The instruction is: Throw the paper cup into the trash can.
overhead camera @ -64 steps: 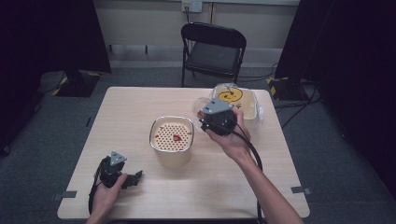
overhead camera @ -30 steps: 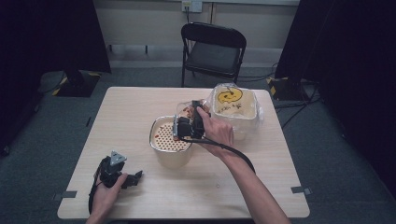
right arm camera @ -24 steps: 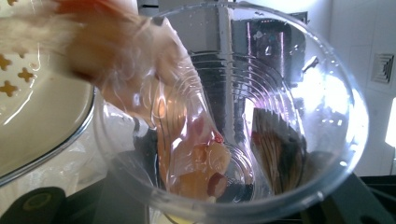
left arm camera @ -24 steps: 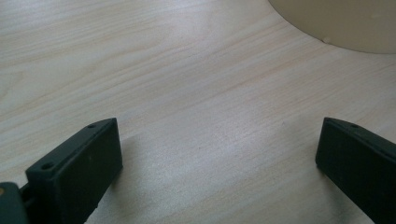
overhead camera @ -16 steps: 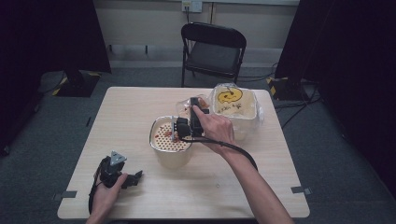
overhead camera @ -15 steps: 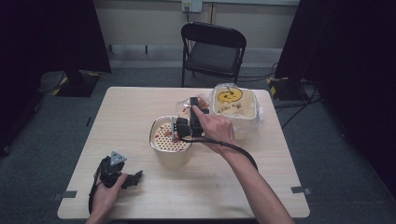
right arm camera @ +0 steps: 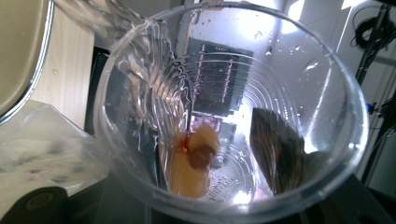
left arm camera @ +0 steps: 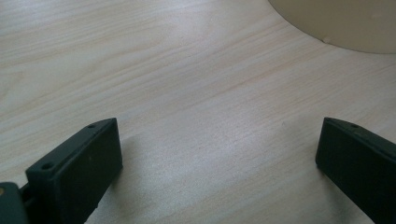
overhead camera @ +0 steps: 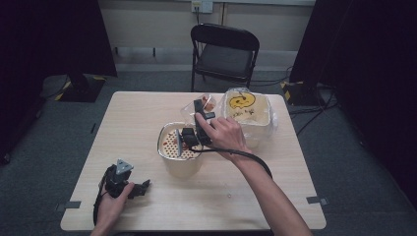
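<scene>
My right gripper (overhead camera: 199, 114) is shut on a clear plastic cup (overhead camera: 203, 103), tipped on its side over a beige pot (overhead camera: 179, 164) in the middle of the table. A perforated strainer (overhead camera: 172, 145) with small red bits sits in the pot's mouth. In the right gripper view I look into the cup (right arm camera: 327, 93); a little orange liquid and a soft pale lump cling to its bottom, and the right gripper (right arm camera: 205, 158) shows dark through its wall. My left gripper (overhead camera: 141, 187) rests open on the table at the near left, its jaws wide on bare wood (left arm camera: 217, 158).
A tub with a yellow smiley lid (overhead camera: 246, 115), wrapped in a clear bag, stands just right of the pot. A black folding chair (overhead camera: 223, 54) stands beyond the table's far edge. The pot's base (left arm camera: 336, 23) lies ahead of the left gripper.
Two seconds back the right gripper held the cup by the bagged tub; it has moved left over the pot. Over the last second neither hand has shifted.
</scene>
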A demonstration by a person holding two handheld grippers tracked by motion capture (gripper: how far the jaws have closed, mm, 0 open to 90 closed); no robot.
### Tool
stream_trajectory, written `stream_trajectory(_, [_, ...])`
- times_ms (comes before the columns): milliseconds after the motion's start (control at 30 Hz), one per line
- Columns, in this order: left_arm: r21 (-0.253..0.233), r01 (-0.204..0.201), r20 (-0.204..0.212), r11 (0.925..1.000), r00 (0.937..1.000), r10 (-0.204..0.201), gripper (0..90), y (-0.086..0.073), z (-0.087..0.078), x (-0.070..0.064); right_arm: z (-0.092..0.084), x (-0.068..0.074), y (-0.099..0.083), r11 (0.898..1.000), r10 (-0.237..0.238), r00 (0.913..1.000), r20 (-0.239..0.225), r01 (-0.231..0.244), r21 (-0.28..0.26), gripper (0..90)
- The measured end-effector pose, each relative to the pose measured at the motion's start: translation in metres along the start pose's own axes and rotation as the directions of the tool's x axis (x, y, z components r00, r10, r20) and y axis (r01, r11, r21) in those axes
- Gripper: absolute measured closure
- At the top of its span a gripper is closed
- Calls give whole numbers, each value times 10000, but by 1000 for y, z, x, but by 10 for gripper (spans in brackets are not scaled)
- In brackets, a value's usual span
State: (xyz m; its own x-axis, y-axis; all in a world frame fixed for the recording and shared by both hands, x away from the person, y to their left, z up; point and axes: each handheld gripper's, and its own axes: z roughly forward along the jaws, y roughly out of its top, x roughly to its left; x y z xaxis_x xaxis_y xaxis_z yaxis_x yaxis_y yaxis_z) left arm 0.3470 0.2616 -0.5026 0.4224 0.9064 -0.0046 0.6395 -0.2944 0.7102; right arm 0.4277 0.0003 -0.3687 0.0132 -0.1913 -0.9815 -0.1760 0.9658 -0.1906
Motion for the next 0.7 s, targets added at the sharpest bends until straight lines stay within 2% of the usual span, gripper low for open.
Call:
stream_trajectory(33, [-31,27,24,10000,10000,-27,0,0,0,0,-1,1,1,9999,-78,10000,36,77,121,530])
stream_trajectory(100, [-31,29,23,10000,10000,-29,0,0,0,0,-1,3,3,9983,-577,9978,328,578,-20,533])
stream_trajectory(233, [-15,6,19,10000,10000,-6,0,0,0,0,-4,4,6,9962,-869,9953,438,873,-63,537])
stream_trajectory(300, [-15,4,20,10000,10000,-4,0,0,0,0,-4,5,6,9962,-871,9952,454,873,-25,541])
stream_trajectory(333, [-12,26,0,10000,10000,-26,0,0,0,0,-4,5,6,9926,-1208,9907,627,1212,-35,544])
stream_trajectory(400, [-25,20,28,10000,10000,-20,0,0,0,0,-5,5,6,9910,-1335,9885,704,1339,-13,548])
stream_trajectory(433, [-25,20,28,10000,10000,-20,0,0,0,0,-6,7,6,9885,-1511,9847,866,1505,131,549])
stream_trajectory(500, [-15,5,29,10000,10000,-5,0,0,0,0,-7,7,6,9873,-1589,9837,846,1585,112,549])
stream_trajectory(533, [-31,26,24,10000,10000,-26,0,0,0,0,-7,8,6,9806,-1957,9763,929,1957,86,550])
stream_trajectory(600, [-2,7,-2,10000,10000,-7,0,0,0,0,-8,9,6,9792,-2026,9750,908,2030,57,551])
stream_trajectory(633, [-2,7,-2,10000,10000,-7,0,0,0,0,-8,10,6,9732,-2293,9683,986,2297,71,552])
stream_trajectory(667, [-17,26,4,10000,10000,-26,0,0,0,0,-9,10,6,9701,-2424,9652,982,2426,103,552])
stream_trajectory(700, [-17,26,4,10000,10000,-26,0,0,0,0,-9,11,6,9722,-2340,9681,900,2339,115,552])
